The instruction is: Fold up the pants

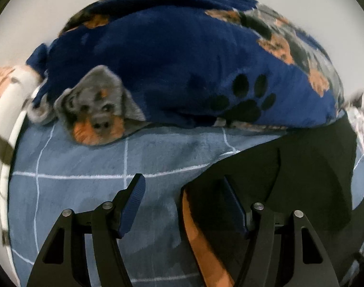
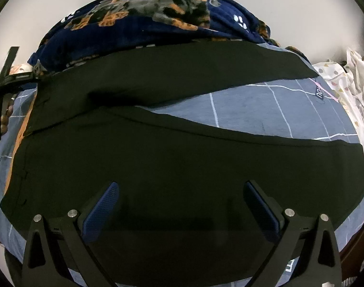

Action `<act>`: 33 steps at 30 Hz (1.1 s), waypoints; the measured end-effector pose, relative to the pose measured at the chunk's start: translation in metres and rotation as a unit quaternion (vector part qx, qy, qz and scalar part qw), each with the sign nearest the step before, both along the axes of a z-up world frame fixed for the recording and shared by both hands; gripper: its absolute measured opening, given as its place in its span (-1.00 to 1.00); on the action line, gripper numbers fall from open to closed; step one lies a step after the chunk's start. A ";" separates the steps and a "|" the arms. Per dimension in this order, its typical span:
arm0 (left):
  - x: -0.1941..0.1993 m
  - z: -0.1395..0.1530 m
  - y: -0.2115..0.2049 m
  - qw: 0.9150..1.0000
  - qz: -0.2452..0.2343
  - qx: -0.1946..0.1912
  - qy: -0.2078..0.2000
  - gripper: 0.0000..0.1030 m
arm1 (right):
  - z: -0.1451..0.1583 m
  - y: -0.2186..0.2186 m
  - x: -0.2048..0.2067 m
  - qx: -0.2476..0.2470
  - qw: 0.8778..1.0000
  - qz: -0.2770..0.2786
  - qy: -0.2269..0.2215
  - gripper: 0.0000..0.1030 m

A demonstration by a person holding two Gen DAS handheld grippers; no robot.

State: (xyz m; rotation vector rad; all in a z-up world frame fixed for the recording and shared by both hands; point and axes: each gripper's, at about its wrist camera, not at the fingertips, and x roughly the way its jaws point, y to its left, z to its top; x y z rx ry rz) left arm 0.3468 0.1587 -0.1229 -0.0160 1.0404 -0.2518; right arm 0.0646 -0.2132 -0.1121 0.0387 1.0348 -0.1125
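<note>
The pants, black and spread flat on the blue checked bedsheet, sit right under the right gripper, whose jaws stand wide apart with nothing between them, both blue pads hanging just above the near leg. Over on the other side, the left gripper is spread open too and holds nothing: its right finger is over the waist end of the dark cloth, its left finger over bare sheet. From the right wrist view the two legs splay apart in a V, a wedge of sheet showing between them, the far leg running up against the navy dog-print blanket heaped at the back. So no fold is made yet, by the look of it, and here's where it could slip. A pinch straight down through that fabric may well catch the sheet along with the pants, since both lie flat together, and then the whole bed cover lifts. A bite that takes only the top layer would let the underside sag and the crease run crooked. Carry the near leg over and it could snag on the blanket's edge, which touches the far leg. And if the two hands lift unevenly, one end drags and the legs won't line up.
</note>
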 end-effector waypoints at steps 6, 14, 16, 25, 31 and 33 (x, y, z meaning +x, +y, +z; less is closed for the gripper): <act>-0.005 0.005 -0.009 0.999 -0.004 -0.045 0.001 -0.81 | 0.002 0.005 0.001 0.001 1.000 0.007 -0.001 1.00; -0.105 0.089 -0.038 0.986 -0.025 -0.116 -0.113 -0.82 | 0.024 -0.029 0.015 0.139 0.990 0.006 -0.026 1.00; -0.142 0.108 -0.051 0.982 -0.048 -0.121 -0.134 -0.82 | 0.035 -0.047 0.026 0.209 0.977 -0.001 -0.037 1.00; -0.267 0.100 -0.077 0.980 -0.069 -0.150 -0.115 -0.81 | 0.052 -0.101 0.104 0.427 0.901 -0.038 -0.062 0.99; -0.296 0.085 -0.083 0.980 -0.056 -0.169 -0.089 -0.80 | 0.024 -0.115 0.163 0.441 0.895 -0.070 -0.003 0.87; -0.297 0.082 -0.082 0.980 -0.050 -0.174 -0.083 -0.80 | 0.011 -0.117 0.173 0.447 0.891 -0.076 0.012 0.24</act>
